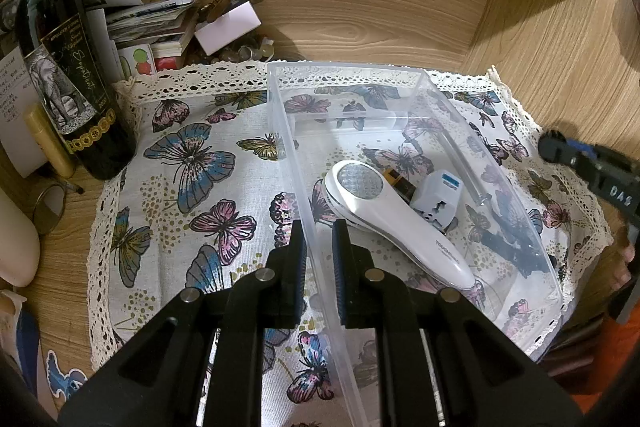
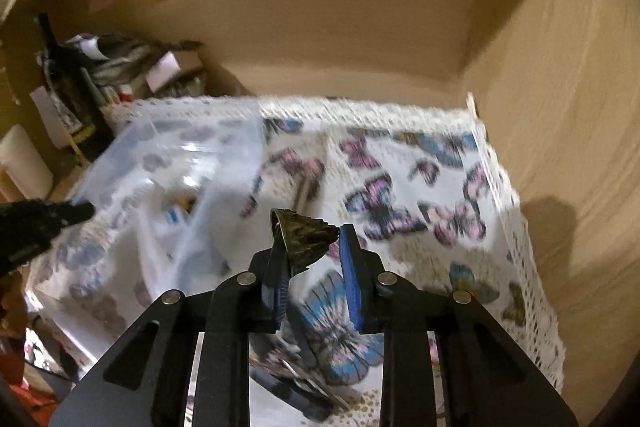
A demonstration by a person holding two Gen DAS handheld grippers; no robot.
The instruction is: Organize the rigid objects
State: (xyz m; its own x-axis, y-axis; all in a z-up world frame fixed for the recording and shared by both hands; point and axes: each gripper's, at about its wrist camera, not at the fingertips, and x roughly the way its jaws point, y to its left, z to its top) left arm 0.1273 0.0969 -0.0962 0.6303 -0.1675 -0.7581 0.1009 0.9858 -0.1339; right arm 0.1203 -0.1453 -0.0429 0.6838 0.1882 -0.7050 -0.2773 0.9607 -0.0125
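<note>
- Left wrist view: a wooden desk alcove (image 1: pixel 380 7), wood-grain back and side walls, coloured paper notes stuck on the back wall.
- Surface: one butterfly-print cloth (image 1: pixel 192 187) with lace edging, spread over the desk.
- One clear plastic bin (image 1: pixel 288 131) stands on the cloth.
- My left gripper (image 1: pixel 319 235) is narrowed onto the bin's left wall, one finger outside and one inside, both against it.
- Bin contents, counted: one white handheld device (image 1: pixel 396 219), one white travel adapter (image 1: pixel 438 197), and one small dark and amber item behind them, partly hidden.
- Left of the cloth: one dark wine bottle (image 1: pixel 68 75) upright, beside a pile of papers and booklets (image 1: pixel 152 15).
- Right wrist view (blurred): my right gripper (image 2: pixel 310 247) is partly closed on one dark bronze metal piece (image 2: pixel 306 237), carried above the cloth just right of the bin.
- The piece touches the left finger; contact with the blue right pad (image 2: pixel 352 279) I cannot tell.
</note>
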